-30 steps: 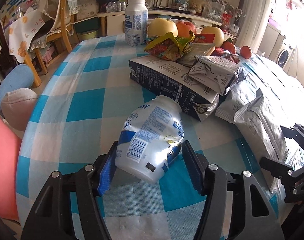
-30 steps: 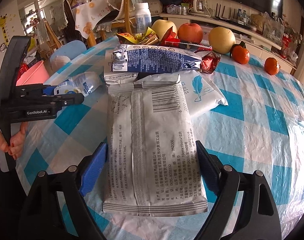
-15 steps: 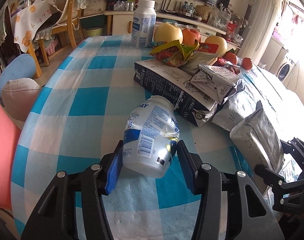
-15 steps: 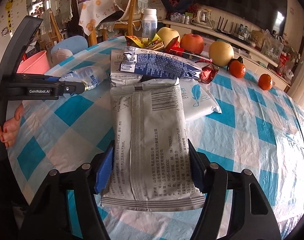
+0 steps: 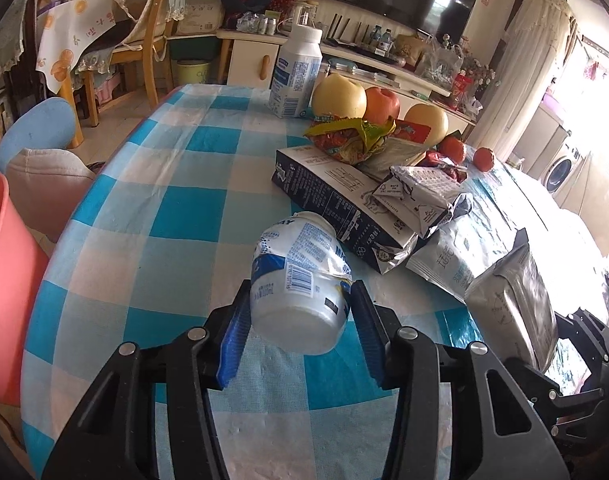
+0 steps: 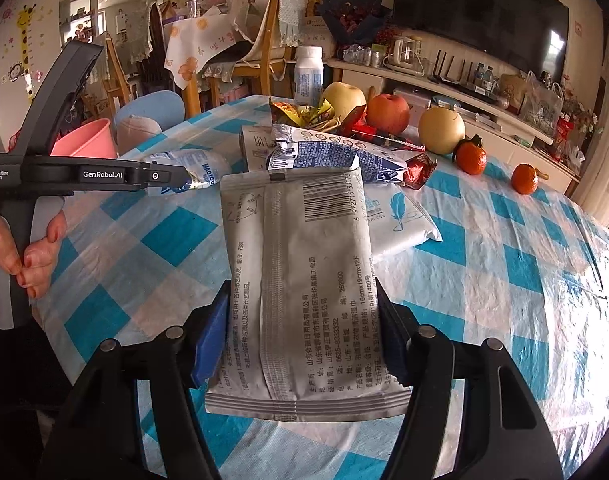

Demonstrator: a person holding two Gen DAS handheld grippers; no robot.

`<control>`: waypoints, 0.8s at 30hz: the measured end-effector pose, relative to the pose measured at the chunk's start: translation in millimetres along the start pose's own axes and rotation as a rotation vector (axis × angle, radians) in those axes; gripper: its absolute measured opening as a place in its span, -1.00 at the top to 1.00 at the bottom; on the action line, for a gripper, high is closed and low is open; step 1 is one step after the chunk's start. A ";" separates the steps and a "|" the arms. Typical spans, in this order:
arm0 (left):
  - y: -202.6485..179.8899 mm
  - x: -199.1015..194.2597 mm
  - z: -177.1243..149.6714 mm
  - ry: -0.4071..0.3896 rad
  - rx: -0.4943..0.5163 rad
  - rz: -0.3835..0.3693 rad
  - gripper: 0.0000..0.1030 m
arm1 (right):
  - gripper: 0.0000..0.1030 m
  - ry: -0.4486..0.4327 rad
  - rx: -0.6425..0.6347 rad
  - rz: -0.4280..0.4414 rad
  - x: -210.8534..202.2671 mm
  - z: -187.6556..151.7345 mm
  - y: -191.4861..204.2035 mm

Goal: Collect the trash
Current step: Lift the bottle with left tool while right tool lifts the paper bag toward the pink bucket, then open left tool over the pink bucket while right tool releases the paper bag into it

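The left hand-held gripper (image 5: 300, 316) has just been closing, and its blue pads now press on both sides of a crumpled white plastic bottle (image 5: 298, 280), clamped near its base with the neck pointing away over the bench (image 5: 192, 184). The right hand-held gripper (image 6: 300, 336) is likewise clamped, its pads squeezing the edges of a flat silver foil packet (image 6: 300, 280) that stands up off the checked blue-and-white cloth, barcode end farthest from the camera. Behind the packet more litter lies heaped in the middle of the bench: a dark flattened carton (image 5: 332, 204), a crushed blue-and-silver wrapper (image 6: 336, 156), a pale pouch with a feather mark (image 6: 400, 220) and a yellow-red snack bag (image 5: 348, 138). Beyond the heap stand an upright white bottle (image 5: 296, 76) and several fruits. A pink bin (image 6: 88, 140) sits beside the bench's far left edge. A hand (image 6: 28, 252) grips the left tool's handle.
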State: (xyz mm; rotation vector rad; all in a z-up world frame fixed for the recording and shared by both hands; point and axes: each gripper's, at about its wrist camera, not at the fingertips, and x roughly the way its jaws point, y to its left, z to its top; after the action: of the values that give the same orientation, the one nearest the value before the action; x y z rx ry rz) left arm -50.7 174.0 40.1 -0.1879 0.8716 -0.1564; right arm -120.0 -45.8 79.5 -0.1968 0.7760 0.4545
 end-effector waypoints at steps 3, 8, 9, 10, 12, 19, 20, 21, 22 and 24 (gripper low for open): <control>3.9 -5.9 2.8 -0.018 -0.015 -0.005 0.03 | -0.27 -0.004 0.009 0.007 -3.2 2.7 4.0; 13.2 -22.4 7.2 -0.064 -0.042 -0.005 0.04 | -0.27 -0.005 0.038 0.033 -7.1 10.7 11.8; 16.6 -27.7 8.9 -0.080 -0.052 -0.004 0.04 | -0.27 -0.006 0.041 0.042 -7.9 13.7 14.1; 19.9 -32.3 10.6 -0.093 -0.063 -0.002 0.04 | -0.27 -0.008 0.040 0.049 -8.5 16.5 18.1; 29.2 -43.8 13.7 -0.127 -0.083 0.022 0.04 | -0.27 -0.010 0.037 0.070 -8.4 24.9 27.9; 83.7 -87.6 23.2 -0.237 -0.178 0.185 0.04 | -0.28 -0.045 -0.034 0.178 -0.3 76.7 90.1; 96.8 -93.5 24.6 -0.248 -0.202 0.223 0.04 | -0.28 -0.050 -0.053 0.194 2.3 86.6 101.7; 110.1 -98.8 24.9 -0.257 -0.228 0.272 0.03 | -0.28 -0.055 -0.077 0.209 5.2 96.8 114.1; 122.3 -103.5 24.6 -0.262 -0.250 0.310 0.03 | -0.28 -0.059 -0.101 0.221 8.7 107.1 127.2; 152.1 -112.5 23.3 -0.267 -0.319 0.387 0.03 | -0.28 -0.065 -0.145 0.251 17.4 127.1 154.7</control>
State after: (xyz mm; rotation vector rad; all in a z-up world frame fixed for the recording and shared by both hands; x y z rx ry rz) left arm -95.0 348.1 104.0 -0.3256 0.6475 0.3649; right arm -100.9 139.3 155.3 -0.2197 0.7071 0.7521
